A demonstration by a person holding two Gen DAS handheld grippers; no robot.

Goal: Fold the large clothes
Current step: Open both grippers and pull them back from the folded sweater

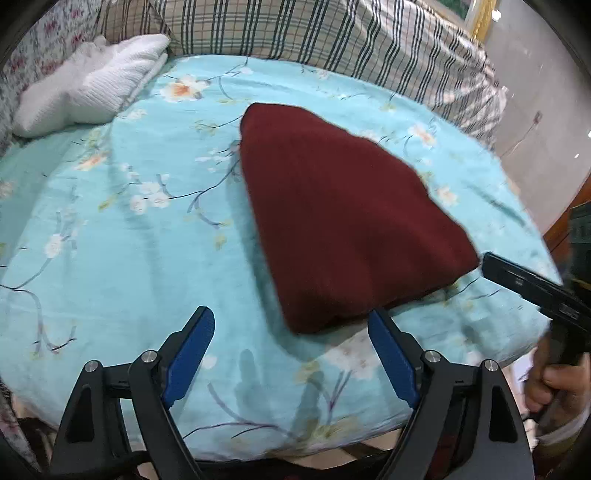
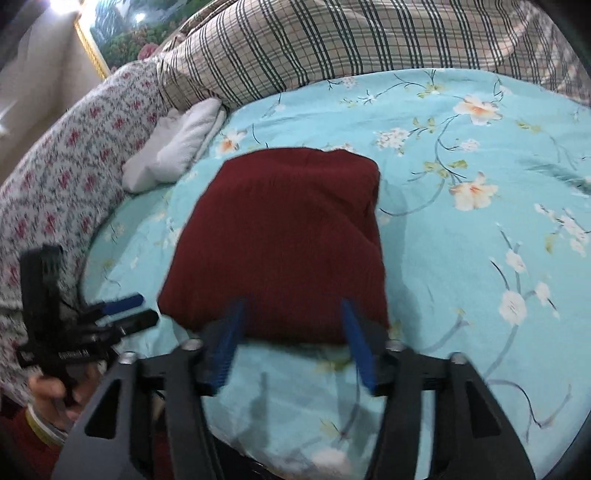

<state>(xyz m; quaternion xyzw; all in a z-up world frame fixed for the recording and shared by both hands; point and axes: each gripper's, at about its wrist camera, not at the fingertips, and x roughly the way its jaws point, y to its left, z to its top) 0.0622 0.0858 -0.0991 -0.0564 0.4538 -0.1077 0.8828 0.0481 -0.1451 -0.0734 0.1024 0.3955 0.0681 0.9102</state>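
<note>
Maroon sweater (image 1: 343, 214) folded into a compact bundle mid-bed, near the white knit (image 1: 92, 85). Left tool (image 1: 291, 354) and right tool (image 2: 291, 343) spread, pinching nothing. Looks basically done.

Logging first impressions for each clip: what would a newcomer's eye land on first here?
The folded dark red garment lying in the middle of the turquoise floral bedsheet stands out first. Next come the two blue-padded tools: the left tool open just short of the garment's near edge, the right tool open at its near edge. A folded white cloth sits at the far left by the plaid bedding.
</note>
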